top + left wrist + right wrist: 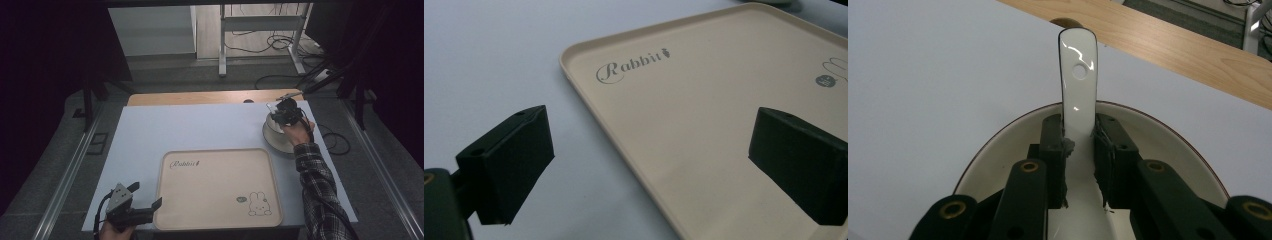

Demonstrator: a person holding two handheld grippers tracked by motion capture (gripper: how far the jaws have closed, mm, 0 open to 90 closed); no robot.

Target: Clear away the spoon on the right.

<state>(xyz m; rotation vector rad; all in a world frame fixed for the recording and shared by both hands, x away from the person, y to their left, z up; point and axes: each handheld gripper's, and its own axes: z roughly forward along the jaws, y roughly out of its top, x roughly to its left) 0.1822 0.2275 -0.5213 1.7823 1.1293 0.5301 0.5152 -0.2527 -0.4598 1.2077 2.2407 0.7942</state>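
Note:
A beige tray (217, 187) printed with "Rabbit" and a bunny lies at the table's front centre. My left gripper (148, 194) rests by its front left corner. In the left gripper view this gripper (649, 150) stands open, its jaws wide apart over the tray's (704, 115) left rim with nothing between them. At the far right stands a white bowl (274, 134) with a dark rim. My right gripper (281, 116) hovers over it. In the right gripper view it (1079, 137) is shut on the handle of a white ceramic spoon (1078, 75) inside the bowl (1008, 140).
The table top (175, 125) is pale, with a wooden strip (200, 97) along its far edge. Beyond the table are a metal desk frame (222, 45) and loose cables (280, 42) on the floor. A plaid sleeve (320, 190) reaches along the right side.

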